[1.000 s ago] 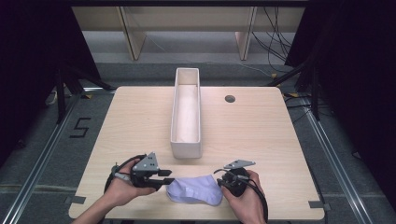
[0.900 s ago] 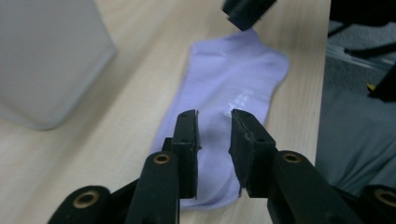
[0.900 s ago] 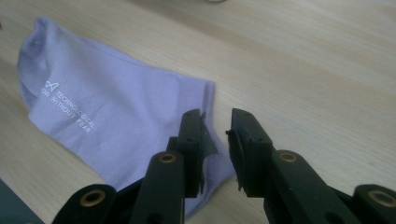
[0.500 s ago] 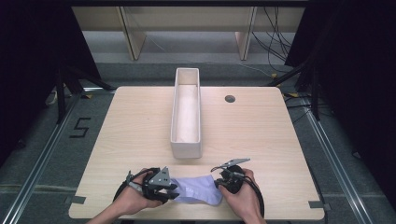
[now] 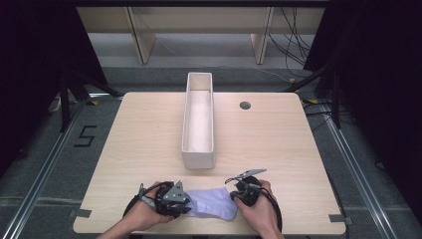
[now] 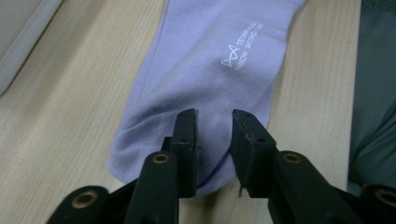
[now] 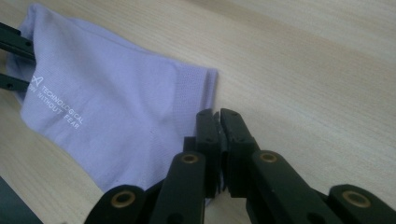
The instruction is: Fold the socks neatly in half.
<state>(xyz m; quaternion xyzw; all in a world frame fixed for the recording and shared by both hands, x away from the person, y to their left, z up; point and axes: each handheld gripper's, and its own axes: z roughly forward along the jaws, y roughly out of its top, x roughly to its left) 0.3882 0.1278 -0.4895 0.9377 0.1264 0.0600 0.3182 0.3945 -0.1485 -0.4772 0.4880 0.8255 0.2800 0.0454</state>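
A lilac sock (image 5: 214, 204) with white lettering lies flat near the table's front edge, between my two grippers. My left gripper (image 5: 186, 204) is at its left end. In the left gripper view the jaws (image 6: 214, 123) have just been closing but still stand a finger's width apart, with the sock's (image 6: 210, 60) end between them. My right gripper (image 5: 233, 195) is at the sock's right end. Its jaws (image 7: 217, 114) have just been closing and now meet on the edge of the sock's (image 7: 107, 107) cuff. The left gripper's fingers (image 7: 14, 60) show at the sock's far end.
A long, narrow white box (image 5: 199, 154) stands open in the middle of the wooden table (image 5: 149, 129), running away from me. A dark round hole (image 5: 245, 105) sits at the back right. The table's front edge lies just behind the hands.
My left gripper has come down and to the right onto the sock's left end. The right gripper has stayed in place and its jaws have closed on the cuff edge.
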